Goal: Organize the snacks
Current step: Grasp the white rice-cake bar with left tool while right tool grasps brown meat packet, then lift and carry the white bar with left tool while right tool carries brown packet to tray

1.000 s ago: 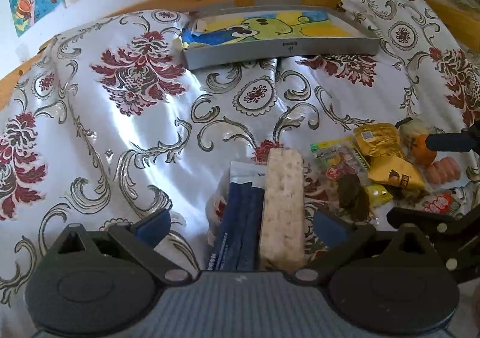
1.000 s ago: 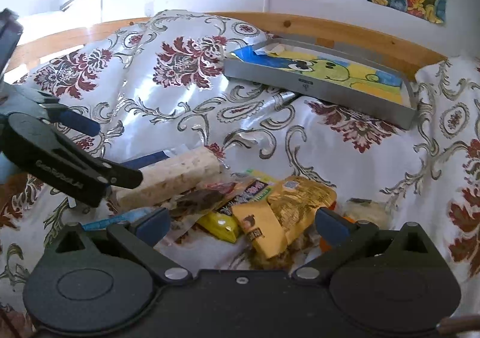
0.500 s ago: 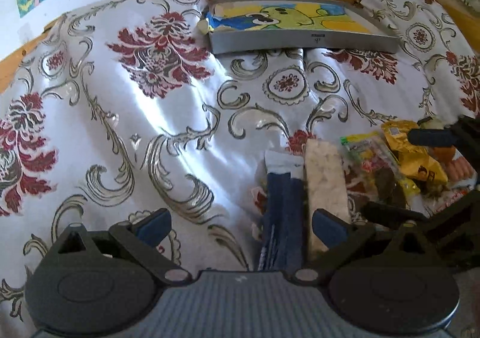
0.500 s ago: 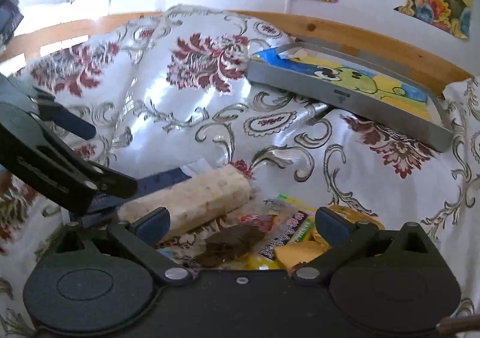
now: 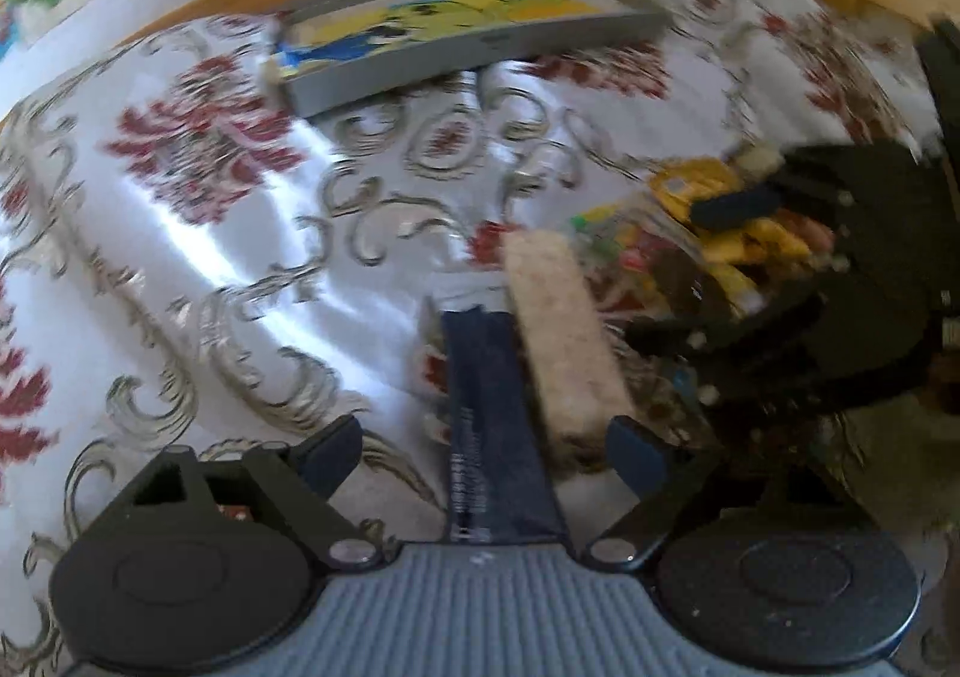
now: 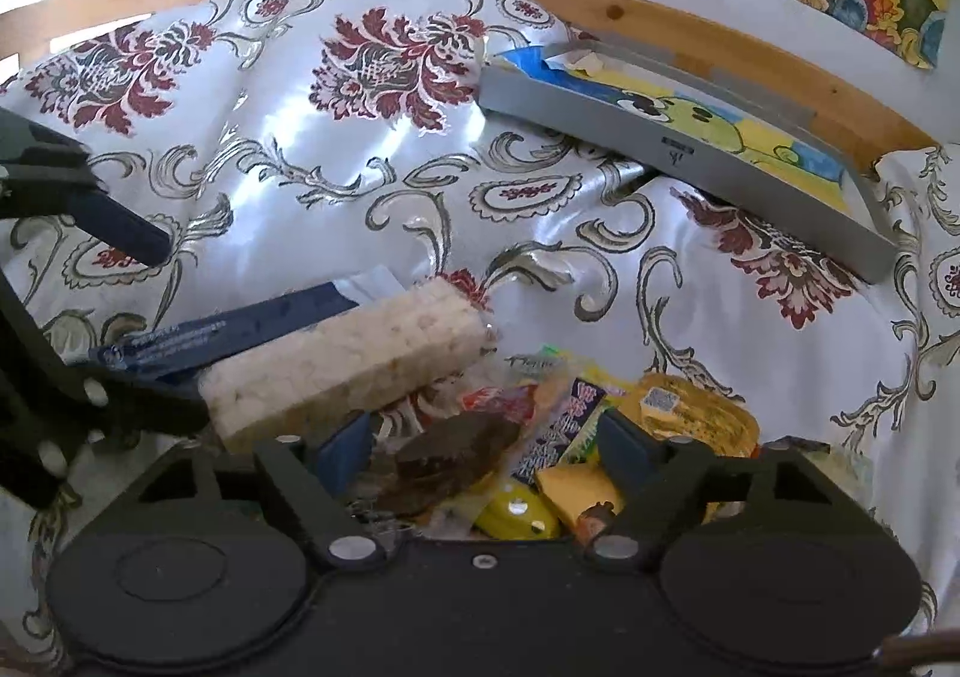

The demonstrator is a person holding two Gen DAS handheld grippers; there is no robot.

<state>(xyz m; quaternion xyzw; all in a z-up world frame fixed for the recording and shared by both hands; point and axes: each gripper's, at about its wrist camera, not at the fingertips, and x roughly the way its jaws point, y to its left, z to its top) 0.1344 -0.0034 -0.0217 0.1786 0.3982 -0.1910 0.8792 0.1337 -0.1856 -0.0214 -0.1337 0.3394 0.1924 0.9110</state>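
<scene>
Spreading wide, each hand-held gripper [image 5: 483, 449] [image 6: 483, 446] seemingly holds nothing over snacks [image 6: 540, 437].

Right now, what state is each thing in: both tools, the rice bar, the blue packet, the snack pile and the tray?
Left tool: open, holding nothing, straddling the blue packet.
Right tool: open, holding nothing, low over the snack pile.
Rice bar: lying flat, wrapped.
Blue packet: lying flat beside the rice bar.
Snack pile: heaped loose on the cloth.
Tray: no snacks inside.

Pale puffed-rice bar [image 6: 354, 362] lies flat against a dark blue packet [image 6: 222, 332], beside heaped yellow snack packets [image 6: 678, 425].
</scene>
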